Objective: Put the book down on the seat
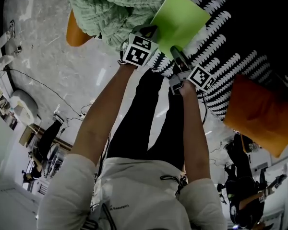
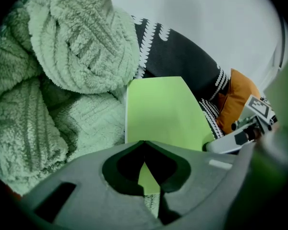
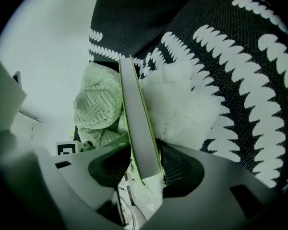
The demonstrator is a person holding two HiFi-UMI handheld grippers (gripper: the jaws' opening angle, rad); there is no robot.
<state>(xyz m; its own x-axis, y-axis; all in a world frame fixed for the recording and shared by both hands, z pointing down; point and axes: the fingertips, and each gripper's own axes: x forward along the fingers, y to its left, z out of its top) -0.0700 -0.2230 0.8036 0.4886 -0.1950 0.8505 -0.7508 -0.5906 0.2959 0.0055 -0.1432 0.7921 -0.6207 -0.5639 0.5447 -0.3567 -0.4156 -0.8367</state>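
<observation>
**A:** Which step are we looking at?

**B:** The putting-down itself, I am judging, and it is nearing its end. The green book [image 1: 180,20] is lying on the black-and-white patterned seat [image 1: 240,32], with one long side running just beside the mint knitted blanket [image 1: 105,6].

**A:** Is it resting there fully?

**B:** I am not managing to tell. Its near edge is sitting in both grippers, so it may be tilting up a little toward them.

**A:** What are the grippers doing?

**B:** The left gripper [image 2: 144,143] is pinching the book's near edge. Its jaws are meeting at the tips, with the green cover passing between them. The right gripper [image 3: 143,155] is standing with its jaws wide apart. The book's grey page edge is running up between them, but the pads are not clamping it, and a gap is showing on one side.

**A:** So only one side is holding on.

**B:** That is how I am reading it. Some white fluffy fabric [image 3: 182,104] is also showing just beside the book in the right gripper view.

**A:** What is the next move calling for?

**B:** It is calling for parting the left jaws as well. Then both grippers should be drawing straight back toward the person, along the book's plane, so that neither pad is dragging the cover or catching the blanket. An orange cushion [image 1: 261,111] is lying well apart and is not getting in the way.
</observation>
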